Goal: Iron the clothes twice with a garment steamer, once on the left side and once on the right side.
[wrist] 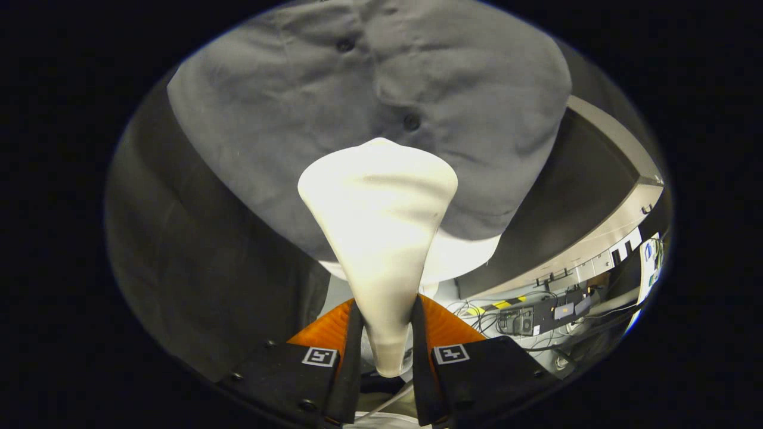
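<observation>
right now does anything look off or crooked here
Nothing stands out. The fingers clamp the white steamer by its narrow handle, head pointed squarely at the grey shirt near its buttons. The shirt shows soft wrinkles, no stains or tears visible.

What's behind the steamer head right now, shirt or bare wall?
Grey shirt: the white steamer, clamped between the gripper fingers, points at its buttoned front, just below a button. The fabric directly behind the head is covered, so contact is unclear.
</observation>
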`<state>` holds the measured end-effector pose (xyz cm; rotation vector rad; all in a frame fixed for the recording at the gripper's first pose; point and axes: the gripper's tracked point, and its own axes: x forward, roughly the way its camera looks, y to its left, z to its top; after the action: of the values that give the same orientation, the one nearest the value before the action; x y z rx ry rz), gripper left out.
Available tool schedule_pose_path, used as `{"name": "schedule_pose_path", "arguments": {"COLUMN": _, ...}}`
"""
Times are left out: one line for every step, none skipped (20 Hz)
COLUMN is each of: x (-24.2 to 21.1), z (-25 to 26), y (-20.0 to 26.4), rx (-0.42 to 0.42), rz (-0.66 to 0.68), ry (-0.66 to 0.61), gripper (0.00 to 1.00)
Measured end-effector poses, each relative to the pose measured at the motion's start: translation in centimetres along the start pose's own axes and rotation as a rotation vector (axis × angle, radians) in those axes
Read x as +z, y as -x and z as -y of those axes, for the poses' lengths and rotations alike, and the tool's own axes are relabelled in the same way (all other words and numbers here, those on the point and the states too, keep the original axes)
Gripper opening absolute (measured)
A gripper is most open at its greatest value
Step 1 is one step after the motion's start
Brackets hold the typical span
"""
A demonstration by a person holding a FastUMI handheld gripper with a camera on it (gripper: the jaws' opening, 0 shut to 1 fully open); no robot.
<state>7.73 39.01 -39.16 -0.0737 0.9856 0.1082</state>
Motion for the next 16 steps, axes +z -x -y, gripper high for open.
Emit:
{"name": "schedule_pose_path", "arguments": {"x": 0.8, "z": 0.2, "y": 0.7, "rx": 0.007, "rz": 0.025, "ry": -0.002, "gripper": 0.45}}
{"name": "schedule_pose_path", "arguments": {"x": 1.5, "z": 0.4, "y": 1.3, "rx": 0.016, "rz": 0.051, "ry": -0.003, "gripper": 0.45}}
{"name": "schedule_pose_path", "arguments": {"x": 2.2, "z": 1.0, "y": 1.6, "rx": 0.024, "rz": 0.079, "ry": 0.0, "gripper": 0.45}}
{"name": "schedule_pose_path", "arguments": {"x": 2.9, "z": 1.5, "y": 2.2, "rx": 0.032, "rz": 0.107, "ry": 0.005, "gripper": 0.45}}
{"name": "schedule_pose_path", "arguments": {"x": 3.7, "z": 2.1, "y": 2.4, "rx": 0.039, "rz": 0.134, "ry": 0.007, "gripper": 0.45}}
{"name": "schedule_pose_path", "arguments": {"x": 4.6, "z": 2.5, "y": 3.2, "rx": 0.047, "rz": 0.162, "ry": 0.008, "gripper": 0.45}}
{"name": "schedule_pose_path", "arguments": {"x": 5.8, "z": 3.5, "y": 4.8, "rx": 0.053, "rz": 0.19, "ry": 0.009, "gripper": 0.45}}
{"name": "schedule_pose_path", "arguments": {"x": 6.9, "z": 4.5, "y": 6.4, "rx": 0.056, "rz": 0.217, "ry": 0.013, "gripper": 0.45}}
{"name": "schedule_pose_path", "arguments": {"x": 8.4, "z": 6.2, "y": 9.0, "rx": 0.058, "rz": 0.243, "ry": 0.019, "gripper": 0.45}}
{"name": "schedule_pose_path", "arguments": {"x": 9.5, "z": 7.1, "y": 10.6, "rx": 0.062, "rz": 0.269, "ry": 0.021, "gripper": 0.45}}
{"name": "schedule_pose_path", "arguments": {"x": 10.4, "z": 7.7, "y": 12.2, "rx": 0.066, "rz": 0.296, "ry": 0.022, "gripper": 0.45}}
{"name": "schedule_pose_path", "arguments": {"x": 11.4, "z": 8.4, "y": 13.5, "rx": 0.064, "rz": 0.324, "ry": 0.027, "gripper": 0.45}}
{"name": "schedule_pose_path", "arguments": {"x": 12.5, "z": 9.3, "y": 15.1, "rx": 0.059, "rz": 0.352, "ry": 0.038, "gripper": 0.45}}
{"name": "schedule_pose_path", "arguments": {"x": 13.3, "z": 9.9, "y": 16.7, "rx": 0.058, "rz": 0.378, "ry": 0.042, "gripper": 0.44}}
{"name": "schedule_pose_path", "arguments": {"x": 14.1, "z": 10.2, "y": 18.1, "rx": 0.064, "rz": 0.404, "ry": 0.04, "gripper": 0.45}}
{"name": "schedule_pose_path", "arguments": {"x": 15.1, "z": 10.5, "y": 19.7, "rx": 0.069, "rz": 0.433, "ry": 0.034, "gripper": 0.45}}
